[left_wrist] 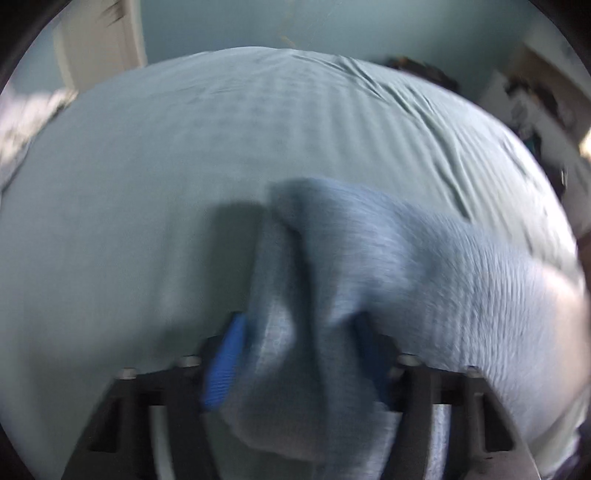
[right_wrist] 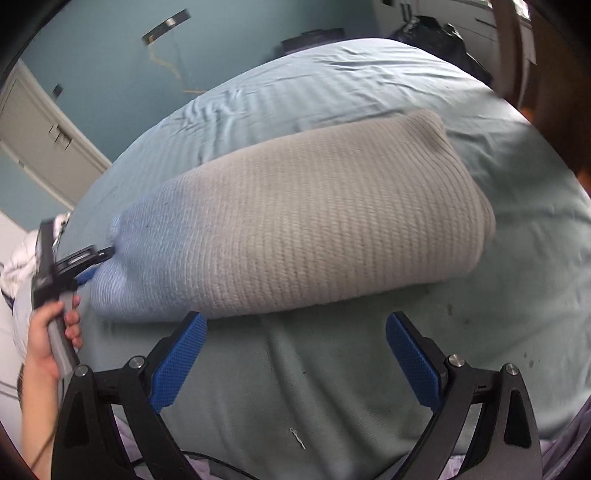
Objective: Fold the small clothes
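Observation:
A ribbed knit garment (right_wrist: 295,221), pale blue at its left end and cream towards the right, lies folded in a thick roll on the bed. My left gripper (right_wrist: 98,264) is at its blue left end. In the blurred left wrist view, the blue knit (left_wrist: 406,258) bunches up between the blue pads (left_wrist: 225,362) and fills the gap, so the left gripper (left_wrist: 297,321) is shut on it. My right gripper (right_wrist: 297,317) stands wide open just in front of the garment's near edge, with only bare sheet between its fingers.
The bed sheet (right_wrist: 480,332) is pale green and wrinkled at the far side. A hand (right_wrist: 44,339) holds the left gripper's handle. White bedding (right_wrist: 18,266) lies at the left, a door (right_wrist: 40,140) stands behind it, and dark clutter (right_wrist: 436,29) sits beyond the bed.

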Available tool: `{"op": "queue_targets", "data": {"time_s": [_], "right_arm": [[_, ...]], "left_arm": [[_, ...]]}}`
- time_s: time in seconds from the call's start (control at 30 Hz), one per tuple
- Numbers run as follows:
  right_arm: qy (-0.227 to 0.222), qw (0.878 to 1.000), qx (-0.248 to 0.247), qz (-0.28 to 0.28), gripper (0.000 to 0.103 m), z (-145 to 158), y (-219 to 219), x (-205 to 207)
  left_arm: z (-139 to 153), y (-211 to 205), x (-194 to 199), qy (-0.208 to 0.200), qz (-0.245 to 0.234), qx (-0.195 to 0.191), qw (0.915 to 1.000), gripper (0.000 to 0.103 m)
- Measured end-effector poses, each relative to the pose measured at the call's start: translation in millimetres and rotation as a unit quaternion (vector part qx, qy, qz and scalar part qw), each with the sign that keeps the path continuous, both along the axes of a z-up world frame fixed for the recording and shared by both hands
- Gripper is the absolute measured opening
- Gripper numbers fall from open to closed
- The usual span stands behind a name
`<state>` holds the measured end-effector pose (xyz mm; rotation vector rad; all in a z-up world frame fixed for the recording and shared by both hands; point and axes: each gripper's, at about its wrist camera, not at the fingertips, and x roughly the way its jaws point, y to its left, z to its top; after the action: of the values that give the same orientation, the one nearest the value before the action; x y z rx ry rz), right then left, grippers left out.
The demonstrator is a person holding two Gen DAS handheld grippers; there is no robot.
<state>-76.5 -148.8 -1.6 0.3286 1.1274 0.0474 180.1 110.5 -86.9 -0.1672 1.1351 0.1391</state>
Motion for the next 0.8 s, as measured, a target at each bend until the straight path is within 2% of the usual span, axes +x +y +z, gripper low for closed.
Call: {"op": "queue_targets", "data": {"time_s": [0.03,0.1,0.13,0.17,0.2,0.27,0.3,0.37,0.43,0.47,0.5,0.57,0.63,0.7,0.8], "right_arm": [[0.002,1.0,-0.001,0.0,0.096,-3,0,0],[0.008,1.0,-0.002,-0.006,0.096,-4,-4,2],[0.01,1.0,0.001,-0.01,0.096,-5,-7,3],[0.011,1.0,0.004,-0.016,0.096,-7,-9,4],[0.013,1.0,0.006,-0.025,0.096,-8,-13,5],[0.016,0.999,0.017,-0.044,0.096,-11,-22,7],[0.02,0.998,0.03,-0.06,0.096,-13,-29,7],[0.038,0.991,0.077,-0.098,0.096,-22,-46,8],[0.058,0.981,0.126,-0.137,0.096,-34,-63,7],[0.068,0.973,0.153,-0.156,0.096,-41,-70,6],[0.079,0.966,0.176,-0.171,0.096,-48,-77,4],[0.09,0.957,0.202,-0.187,0.096,-56,-83,2],[0.089,0.953,0.217,-0.194,0.096,-58,-87,0],[0.084,0.945,0.244,-0.203,0.096,-58,-91,-3],[0.078,0.926,0.289,-0.23,0.096,-67,-104,-9]], "left_arm": [[-1,-6,1,-0.005,-0.003,0.022,0.9997,0.056],[-8,-9,1,-0.015,0.004,0.06,0.9981,0.073],[-10,-3,3,-0.016,0.027,0.07,0.9971,0.101],[-10,6,4,-0.013,0.053,0.068,0.9962,0.103],[-9,17,2,-0.008,0.069,0.024,0.9973,0.103],[0,23,-3,0.005,0.086,-0.004,0.9963,0.103],[9,20,-8,0.005,0.084,0.001,0.9964,0.103],[31,5,-21,-0.003,0.063,0.041,0.9972,0.103],[49,-14,-38,-0.012,0.04,0.085,0.9955,0.103],[55,-23,-46,-0.019,0.026,0.083,0.996,0.103],[57,-27,-51,-0.023,0.017,0.075,0.9968,0.103],[58,-40,-69,-0.017,-0.015,0.025,0.9994,0.103],[48,-46,-79,0.011,-0.027,-0.02,0.9994,0.103],[32,-49,-80,0.04,-0.015,-0.064,0.997,0.103],[2,-36,-78,0.073,0.046,-0.138,0.9867,0.103]]}}
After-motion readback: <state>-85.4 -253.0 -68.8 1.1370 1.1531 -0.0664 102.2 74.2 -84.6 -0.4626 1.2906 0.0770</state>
